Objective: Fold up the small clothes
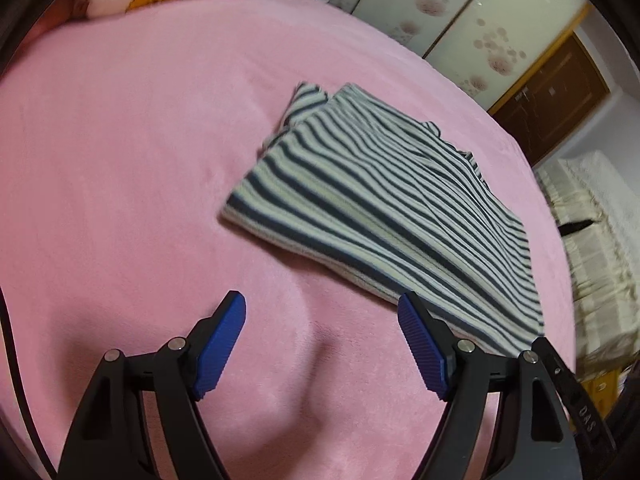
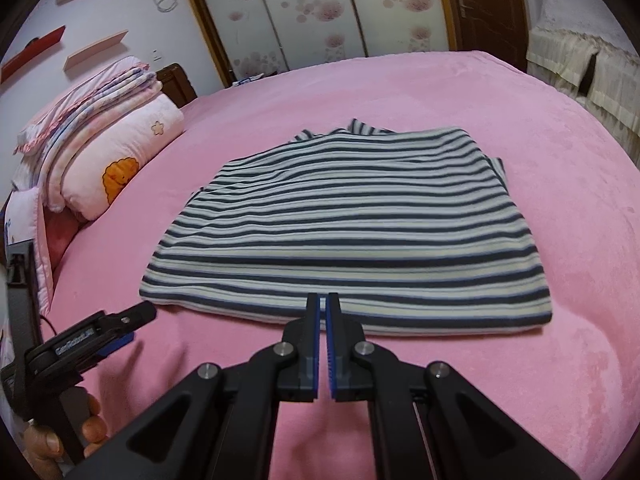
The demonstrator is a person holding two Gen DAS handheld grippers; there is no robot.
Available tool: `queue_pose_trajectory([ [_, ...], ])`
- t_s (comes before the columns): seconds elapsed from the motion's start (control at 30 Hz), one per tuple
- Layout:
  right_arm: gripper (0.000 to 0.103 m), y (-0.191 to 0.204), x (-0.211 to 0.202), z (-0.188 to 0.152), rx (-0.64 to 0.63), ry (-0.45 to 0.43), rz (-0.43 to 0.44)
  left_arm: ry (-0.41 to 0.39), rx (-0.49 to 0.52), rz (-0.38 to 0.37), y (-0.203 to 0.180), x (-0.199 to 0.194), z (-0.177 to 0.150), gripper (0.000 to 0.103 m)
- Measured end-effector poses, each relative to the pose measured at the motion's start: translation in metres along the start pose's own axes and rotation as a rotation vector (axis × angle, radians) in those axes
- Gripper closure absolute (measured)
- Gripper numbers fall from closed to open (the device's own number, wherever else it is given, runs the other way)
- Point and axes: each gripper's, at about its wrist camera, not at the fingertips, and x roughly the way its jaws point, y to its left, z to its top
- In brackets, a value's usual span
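A striped garment, dark and pale bands, lies folded flat on the pink bed. My right gripper is shut, its tips over the middle of the garment's near hem; the cloth there lies flat, and I see none pinched between the pads. In the left wrist view the garment lies ahead to the right. My left gripper stands open above bare pink blanket, its right fingertip overlapping the garment's near corner. The right wrist view shows the left gripper low at the left, held by a hand.
A pillow and stacked folded quilts lie at the bed's left end. Wardrobe doors with flower prints stand behind the bed, with a dark wooden door beside them. Cream-covered furniture stands past the bed's right side.
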Motion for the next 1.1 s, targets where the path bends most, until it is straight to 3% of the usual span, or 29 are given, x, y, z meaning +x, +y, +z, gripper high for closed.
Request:
queue_pose_trajectory([
  [0.27,0.100,0.017,0.014,0.002,-0.061,-0.008,0.009,0.022,-0.128,-0.117,0.020,0.034,0.002,0.024],
  [0.73,0.100,0.011,0.065,0.016,-0.043,-0.009,-0.024,-0.084,-0.244,-0.253,0.030,0.071,0.031,0.015],
  [0.83,0.100,0.008,0.070,0.026,-0.036,-0.023,-0.029,-0.094,-0.273,-0.270,0.031,0.079,0.041,0.013],
  [0.93,0.100,0.009,0.078,0.035,-0.039,-0.031,-0.034,-0.094,-0.287,-0.281,0.027,0.087,0.048,0.001],
  [1.1,0.100,0.013,0.091,0.041,-0.037,-0.025,-0.026,-0.121,-0.280,-0.270,0.020,0.094,0.056,0.001],
])
